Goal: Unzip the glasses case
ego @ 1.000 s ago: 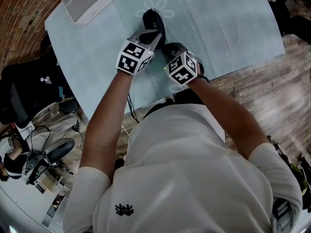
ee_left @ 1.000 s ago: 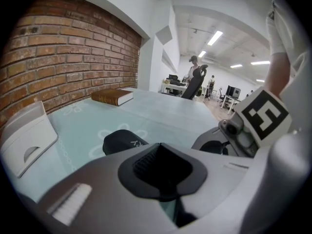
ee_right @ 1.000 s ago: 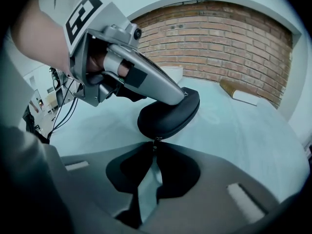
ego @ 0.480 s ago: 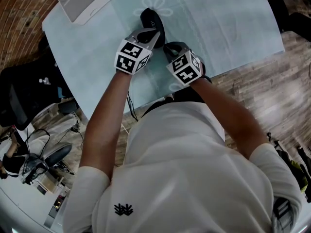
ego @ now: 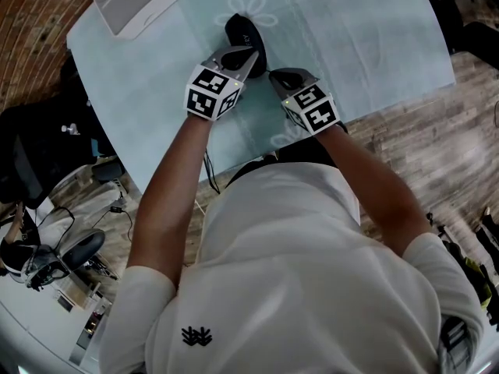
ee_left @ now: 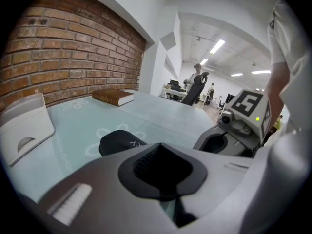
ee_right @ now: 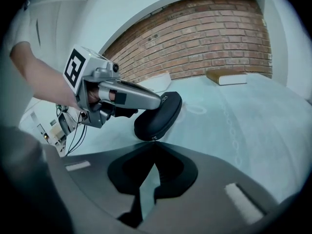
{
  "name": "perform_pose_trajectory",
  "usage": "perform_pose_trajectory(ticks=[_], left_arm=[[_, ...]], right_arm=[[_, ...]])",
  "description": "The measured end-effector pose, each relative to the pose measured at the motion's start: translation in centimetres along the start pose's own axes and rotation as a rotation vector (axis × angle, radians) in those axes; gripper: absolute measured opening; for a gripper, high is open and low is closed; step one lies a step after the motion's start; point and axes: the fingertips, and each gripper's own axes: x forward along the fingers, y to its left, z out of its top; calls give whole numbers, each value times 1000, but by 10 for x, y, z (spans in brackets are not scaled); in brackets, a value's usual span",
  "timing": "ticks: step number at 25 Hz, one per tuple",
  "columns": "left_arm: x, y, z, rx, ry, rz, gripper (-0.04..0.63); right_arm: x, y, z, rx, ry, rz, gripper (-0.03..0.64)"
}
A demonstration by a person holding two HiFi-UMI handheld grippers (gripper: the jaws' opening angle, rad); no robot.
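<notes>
Both arms reach forward, the two tongs side by side with their jaws closed.

The bare left forearm [ego: 168,185] and bare right forearm [ego: 366,179] stretch out from white short sleeves. The grey left gripper [ego: 248,58], with its black-and-white marker cube, lies just beside the matching grey right gripper [ego: 274,74], and the two angle towards each other. Each pair of jaws meets at the tips.

Head view: high, steep down onto table [ego: 374,37]. Gripper views: low, close, angled toward each other. All three share the case [ego: 243,33].
</notes>
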Motion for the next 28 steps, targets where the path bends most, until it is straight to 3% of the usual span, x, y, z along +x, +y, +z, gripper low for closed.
perform_pose_trajectory(ticks=[6, 17, 28], left_arm=[[-1, 1, 1, -26, -15, -11, 55], [1, 1, -1, -36, -17, -13, 54], [1, 3, -2, -97, -20, -3, 54]], right_arm=[[0, -1, 3, -60, 15, 16, -2], [2, -17, 7, -57, 3, 25, -2], [9, -32, 19, -84, 2, 68, -2]])
